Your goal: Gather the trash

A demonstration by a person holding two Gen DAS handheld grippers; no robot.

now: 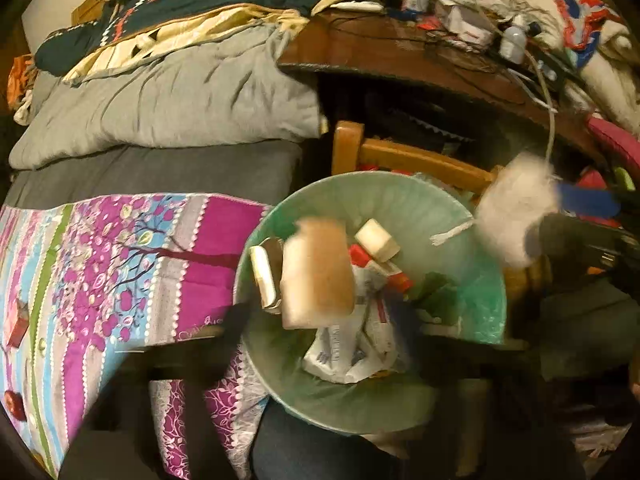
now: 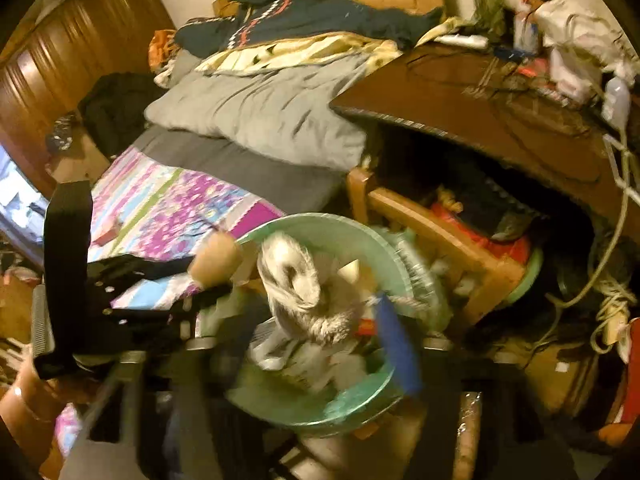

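Note:
A pale green trash bin [image 1: 420, 208] stands below both grippers and holds several cartons, wrappers and papers. A tan cardboard box [image 1: 316, 272], blurred, hangs over the bin between the dark fingers of my left gripper [image 1: 348, 332], with gaps on both sides; that gripper is open. A crumpled white tissue wad [image 2: 296, 292] is over the bin [image 2: 320, 220], clear of the blue pad [image 2: 400, 344] of my right gripper [image 2: 316, 344], which is open. In the left wrist view the wad [image 1: 516, 212] sits beside that blue pad [image 1: 584, 200].
A bed with a purple flowered quilt [image 1: 120, 260] and grey pillow [image 1: 168, 100] lies to the bin's left. A wooden chair [image 1: 400, 156] and a cluttered brown desk [image 1: 380, 52] stand behind it. White cables [image 2: 616, 220] hang off the desk. A person's hand [image 2: 24, 400] shows at lower left.

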